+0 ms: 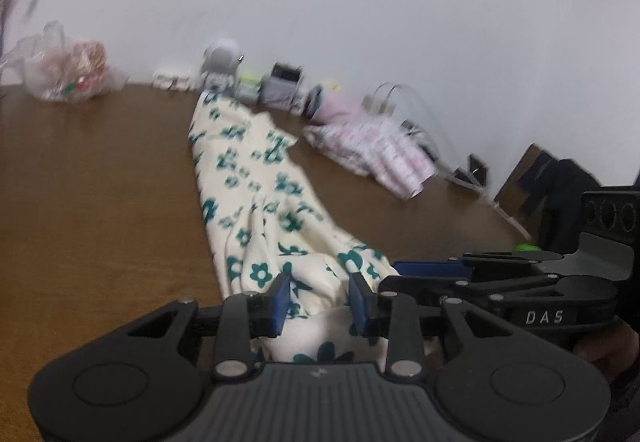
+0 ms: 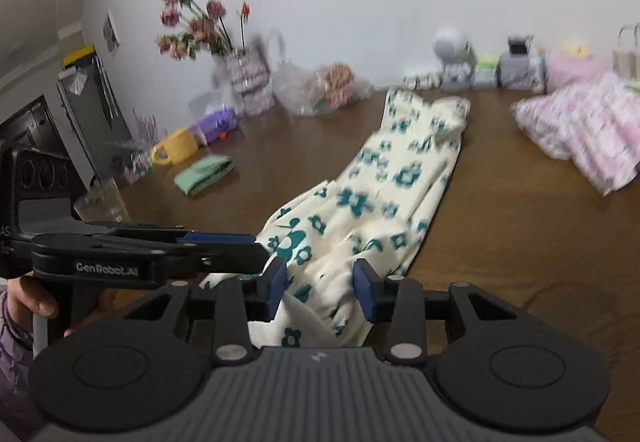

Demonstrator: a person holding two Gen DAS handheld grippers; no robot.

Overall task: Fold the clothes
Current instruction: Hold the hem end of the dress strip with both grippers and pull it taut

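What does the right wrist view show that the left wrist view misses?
Only the right wrist view shows the yellow mug, the folded green cloth and the flower bouquet.

Only the left wrist view shows the brown cardboard piece by the wall.

Both show the cream floral garment stretched along the brown table, the pink patterned garment, and both grippers: left gripper, right gripper, each with jaws parted and fabric between them.

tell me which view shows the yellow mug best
The right wrist view. The yellow mug stands there in full on the wooden table, handle showing, beside the folded green cloth. The left wrist view does not show the mug at all.
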